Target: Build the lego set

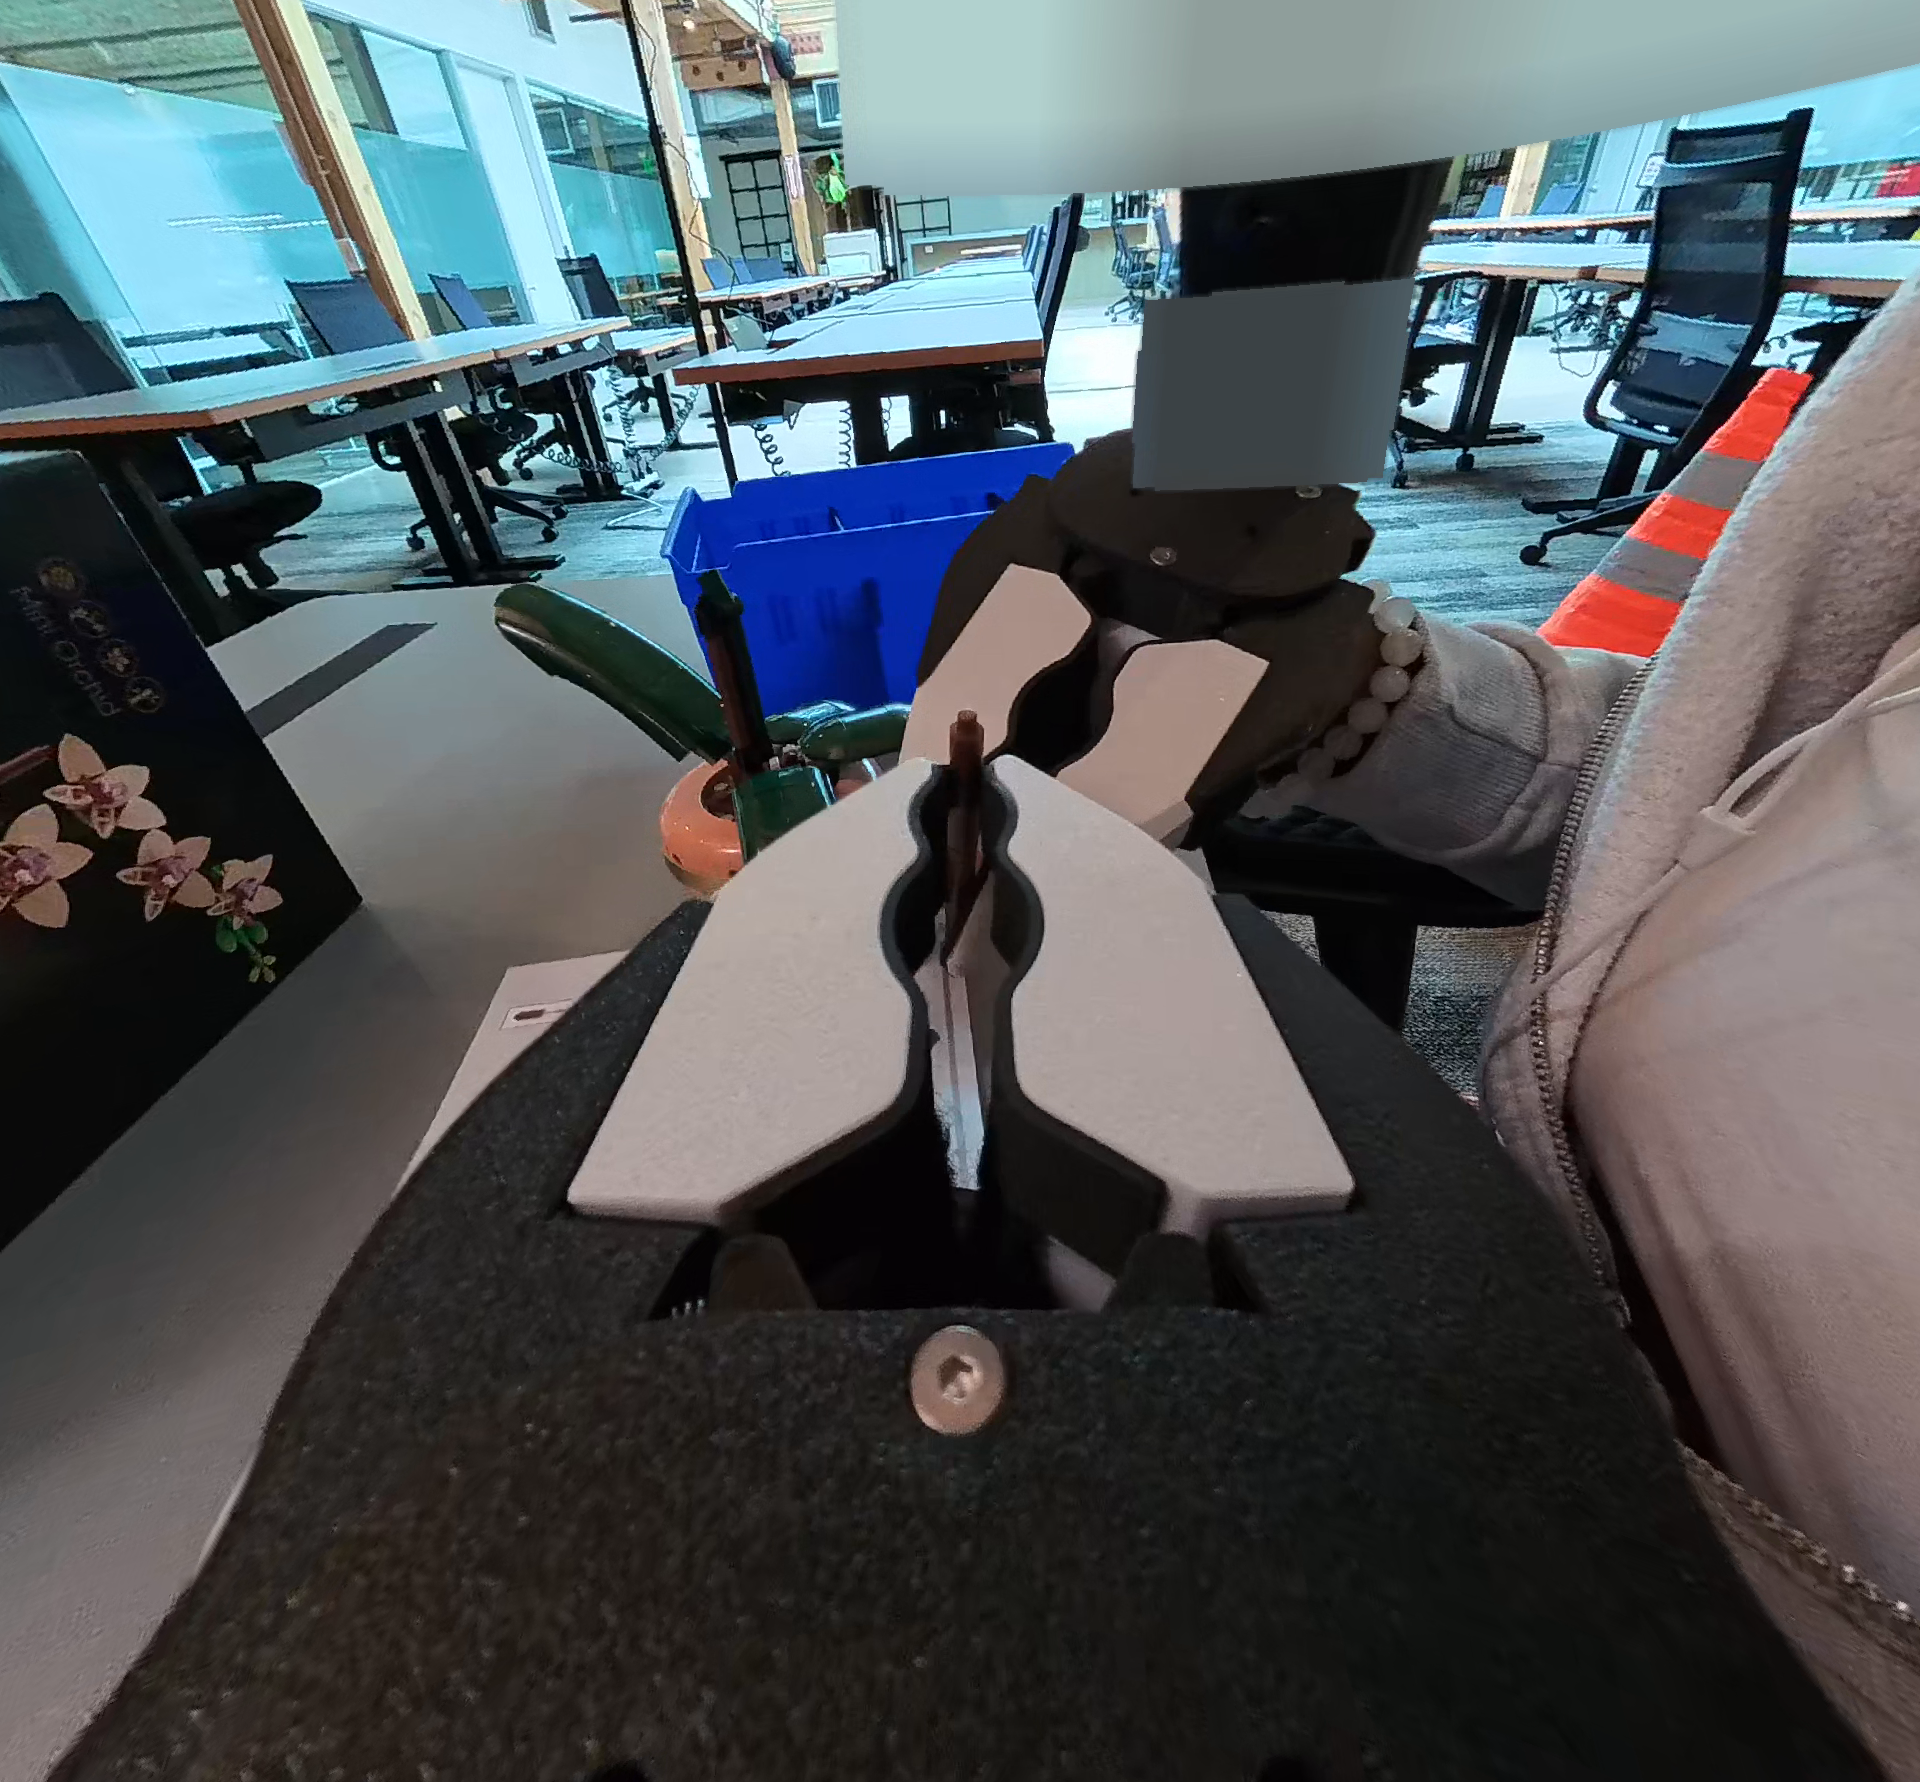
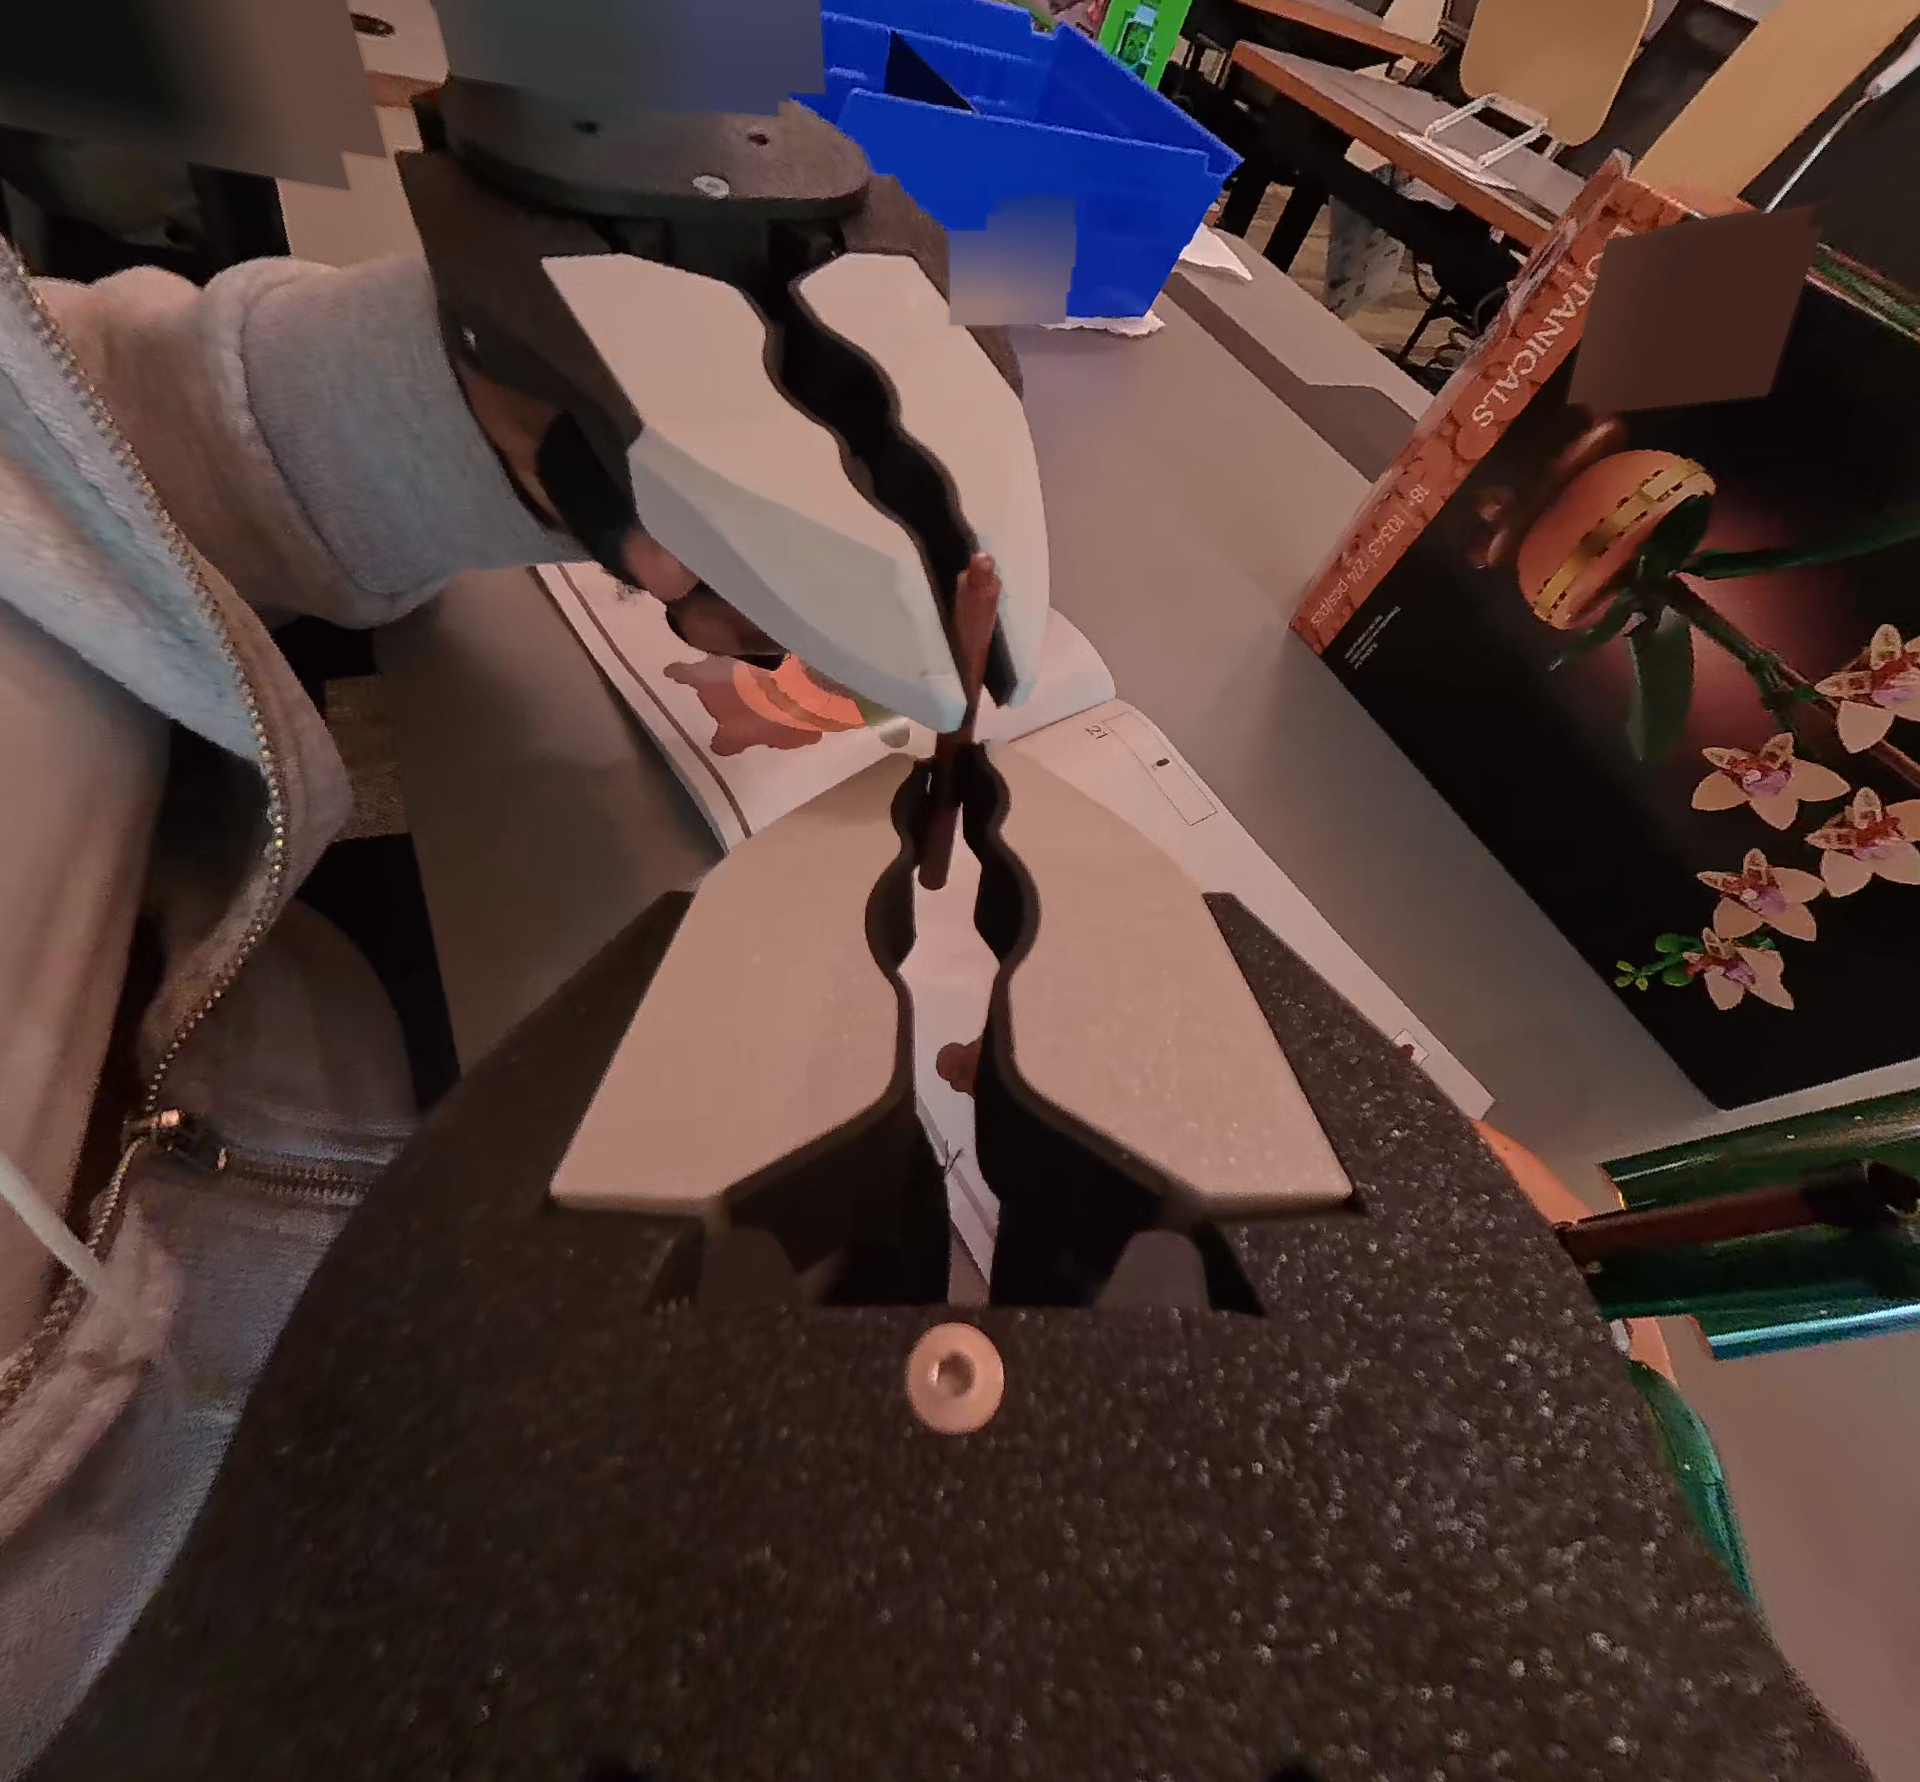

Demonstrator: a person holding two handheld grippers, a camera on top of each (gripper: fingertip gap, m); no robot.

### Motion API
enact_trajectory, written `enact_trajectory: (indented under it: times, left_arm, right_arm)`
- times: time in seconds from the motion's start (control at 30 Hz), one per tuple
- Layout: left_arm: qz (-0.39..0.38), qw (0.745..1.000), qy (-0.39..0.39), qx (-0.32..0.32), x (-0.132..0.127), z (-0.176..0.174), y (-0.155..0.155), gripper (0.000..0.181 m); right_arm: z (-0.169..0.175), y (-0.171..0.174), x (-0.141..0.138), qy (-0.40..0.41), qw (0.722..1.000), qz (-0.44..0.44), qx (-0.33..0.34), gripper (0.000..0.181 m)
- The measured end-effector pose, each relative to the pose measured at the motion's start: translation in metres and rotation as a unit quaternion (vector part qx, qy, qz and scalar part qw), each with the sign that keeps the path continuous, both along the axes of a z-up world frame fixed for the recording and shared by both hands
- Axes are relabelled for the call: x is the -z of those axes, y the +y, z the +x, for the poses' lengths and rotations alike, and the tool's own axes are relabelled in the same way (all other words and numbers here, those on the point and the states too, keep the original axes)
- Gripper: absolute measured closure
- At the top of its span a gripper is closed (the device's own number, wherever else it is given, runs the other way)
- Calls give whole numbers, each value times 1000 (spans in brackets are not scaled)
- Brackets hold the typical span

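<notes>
My left gripper point(image 1: 964, 776) is shut on a thin dark brown rod point(image 1: 966, 797) whose end pokes up past its fingertips. In the right wrist view the same rod point(image 2: 971, 620) runs from the left gripper point(image 2: 971, 704) down between the tips of my right gripper point(image 2: 945, 782), which is closed around its lower end. The two grippers meet tip to tip above the open instruction booklet point(image 2: 1153, 797). The partly built plant, a peach pot point(image 1: 698, 823) with dark green leaves point(image 1: 613, 662) and a stem, stands just behind the left gripper. Its green parts point(image 2: 1766, 1244) show at the right edge.
The black set box point(image 1: 125, 849) with orchid pictures stands at the left, and also shows in the right wrist view point(image 2: 1662, 693). A blue bin point(image 1: 831, 569) sits behind the plant. A person's grey sleeve point(image 1: 1507, 724) and an orange cone point(image 1: 1683, 527) are on the right. Less than 4 cm separates the two grippers' tips.
</notes>
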State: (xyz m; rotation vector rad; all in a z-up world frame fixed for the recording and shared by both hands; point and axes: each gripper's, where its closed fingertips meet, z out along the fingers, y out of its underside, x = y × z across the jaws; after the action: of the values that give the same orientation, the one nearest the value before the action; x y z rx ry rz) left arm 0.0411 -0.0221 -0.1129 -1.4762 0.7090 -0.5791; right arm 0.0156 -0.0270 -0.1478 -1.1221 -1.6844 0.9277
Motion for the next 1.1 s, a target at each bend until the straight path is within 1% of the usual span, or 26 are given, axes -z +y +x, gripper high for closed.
enact_trajectory:
  times: [0.07, 0.17, 0.27, 0.3, 0.37, 0.4, 0.47, 0.57, 0.63, 0.73, 0.87, 0.97, 1.03, 1.1]
  left_arm:
    - [-2, 1000, 5, 8, 2, 2, -1, 177]
    - [0, 1000, 15, 13, 2, 5, -4, 177]
    - [7, 1000, 16, 5, 0, 6, -3, 176]
    - [10, 1000, 13, 0, -2, 4, -3, 173]
    - [20, 1000, 0, -17, -9, -2, -1, 159]
    - [23, 999, -9, -27, -13, -7, 0, 155]
    - [24, 998, -23, -44, -17, -16, 2, 154]
    - [23, 997, -22, -71, -17, -27, 9, 154]
    - [21, 996, -19, -81, -20, -28, 18, 153]
    - [-6, 998, 0, -57, -19, -16, 38, 154]
    - [-38, 999, 32, -16, -16, 1, 78, 158]
    - [-55, 997, 57, 1, -6, 10, 109, 162]
    - [-57, 995, 82, 7, 2, 14, 122, 163]
    - [-53, 995, 86, 14, 5, 18, 129, 164]
  right_arm:
    - [0, -3, 2, -4, 1000, 20, -7, 169]
    - [0, 0, 2, -8, 999, 50, 7, 176]
    - [1, 1, -1, 7, 1000, 8, 1, 176]
    - [3, 3, -3, 13, 1000, -6, 1, 176]
    - [8, 12, -11, 34, 999, -30, 9, 176]
    - [12, 19, -19, 55, 997, -48, 18, 176]
    - [26, 38, -44, 119, 987, -99, 33, 176]
    - [54, 82, -83, 218, 960, -161, 70, 176]
    - [65, 105, -95, 243, 950, -182, 73, 176]
    - [59, 123, -92, 220, 955, -188, 60, 177]
    - [44, 129, -81, 195, 953, -232, 25, 176]
    - [38, 134, -70, 166, 957, -236, 24, 177]
    - [36, 136, -65, 146, 962, -231, 27, 177]
    - [35, 137, -63, 126, 965, -230, 23, 177]
